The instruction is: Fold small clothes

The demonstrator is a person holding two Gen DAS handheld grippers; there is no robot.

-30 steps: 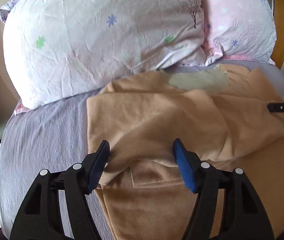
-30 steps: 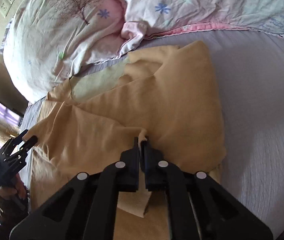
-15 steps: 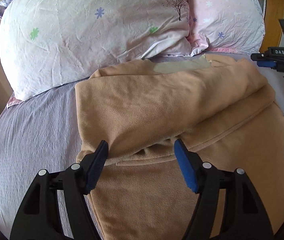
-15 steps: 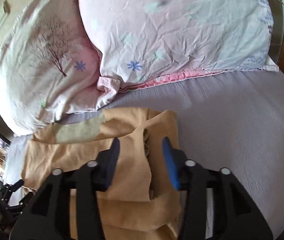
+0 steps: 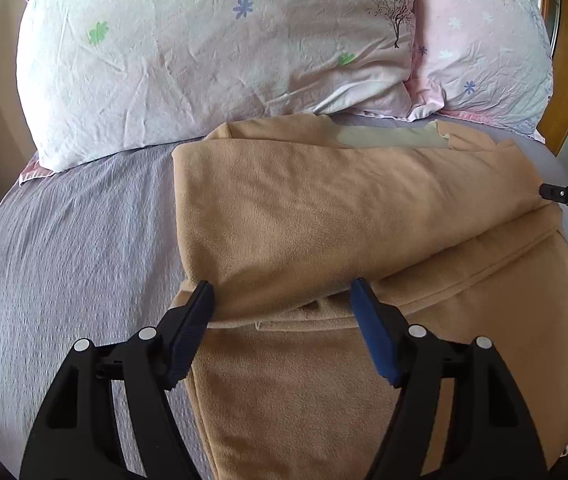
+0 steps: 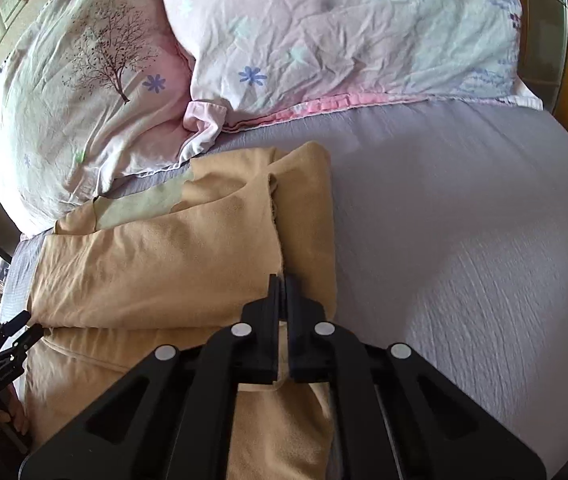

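on the grey bedsheet [image 5: 76, 248] below the pillows [image 5: 212, 52], the tan garment [image 5: 324, 208] lies part-folded; with the right gripper [image 6: 283, 280] pinched on its edge and the left gripper [image 5: 282, 294] spread wide, pull taut, keep edges aligned.

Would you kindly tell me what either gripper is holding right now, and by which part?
The right gripper pinches the tan garment at its folded layer's right edge; the left gripper is open, holding nothing.

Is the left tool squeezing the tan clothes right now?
No, the left tool is wide open, its two fingers spread apart over the tan clothes without pinching them.
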